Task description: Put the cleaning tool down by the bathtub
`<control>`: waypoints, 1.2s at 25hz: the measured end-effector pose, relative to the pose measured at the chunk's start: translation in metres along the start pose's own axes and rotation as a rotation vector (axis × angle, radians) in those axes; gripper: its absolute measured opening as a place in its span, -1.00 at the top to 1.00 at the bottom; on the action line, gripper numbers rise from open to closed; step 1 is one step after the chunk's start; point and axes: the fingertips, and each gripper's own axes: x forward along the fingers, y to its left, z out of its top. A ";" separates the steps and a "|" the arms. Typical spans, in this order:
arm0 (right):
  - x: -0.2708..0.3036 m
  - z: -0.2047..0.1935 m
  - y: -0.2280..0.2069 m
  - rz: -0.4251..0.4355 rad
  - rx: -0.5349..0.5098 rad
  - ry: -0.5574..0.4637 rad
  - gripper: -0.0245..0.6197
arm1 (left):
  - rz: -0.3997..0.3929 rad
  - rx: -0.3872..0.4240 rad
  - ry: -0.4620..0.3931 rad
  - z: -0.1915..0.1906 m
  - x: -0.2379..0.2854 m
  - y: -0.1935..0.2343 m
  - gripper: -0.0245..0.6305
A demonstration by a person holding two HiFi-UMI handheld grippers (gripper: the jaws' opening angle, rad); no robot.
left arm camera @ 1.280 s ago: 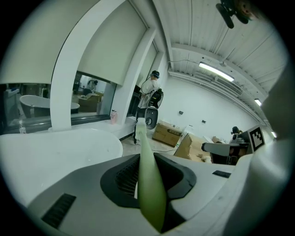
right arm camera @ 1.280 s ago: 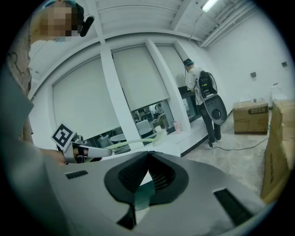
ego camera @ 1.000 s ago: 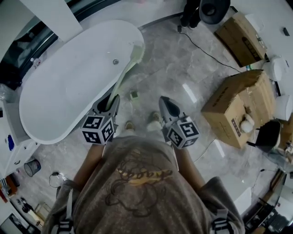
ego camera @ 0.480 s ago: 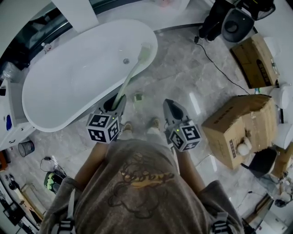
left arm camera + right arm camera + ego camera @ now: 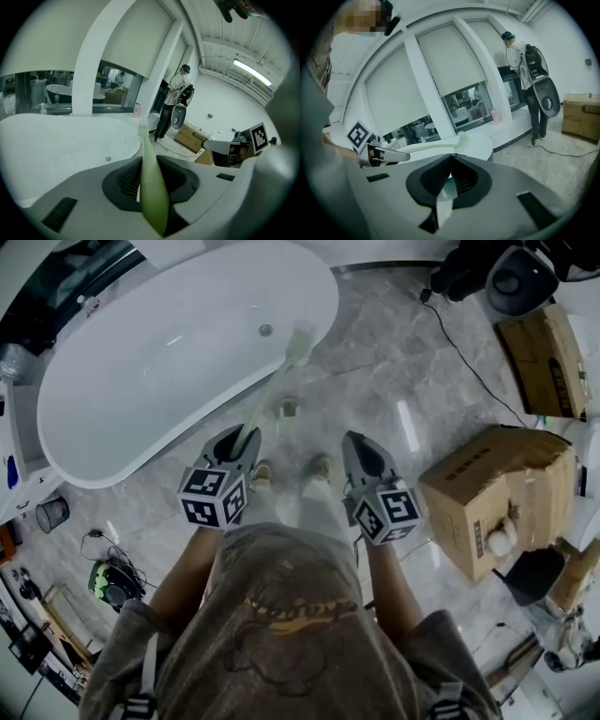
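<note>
A pale green long-handled cleaning brush (image 5: 267, 395) slants from my left gripper (image 5: 236, 439) toward the white bathtub (image 5: 141, 362). Its head (image 5: 300, 341) hovers over the near end of the tub by the rim. The left gripper is shut on the handle (image 5: 152, 187), which runs out between the jaws toward the tub (image 5: 61, 140). My right gripper (image 5: 356, 442) hangs beside it over the grey marble floor, jaws together and nothing in them. The right gripper view shows the brush (image 5: 436, 147) lying across the tub's end (image 5: 480, 145), held by the left gripper (image 5: 386, 155).
A small green object (image 5: 288, 410) lies on the floor just outside the tub. The person's feet (image 5: 321, 468) stand between the grippers. Cardboard boxes (image 5: 487, 488) sit to the right, with a black cable (image 5: 469, 362) on the floor. Another person (image 5: 525, 61) stands near the window.
The head view has swung, so the tub sits higher and more central in the picture. The brush stays in the left gripper with its head over the tub's end. The right gripper keeps its place.
</note>
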 end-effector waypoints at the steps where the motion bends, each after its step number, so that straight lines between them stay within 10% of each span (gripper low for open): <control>1: 0.003 -0.005 -0.002 0.001 0.004 0.008 0.92 | 0.002 -0.004 0.009 -0.006 0.003 0.002 0.62; 30: 0.115 -0.157 -0.074 0.043 0.020 0.138 0.92 | 0.039 -0.098 0.260 -0.212 0.154 0.061 0.62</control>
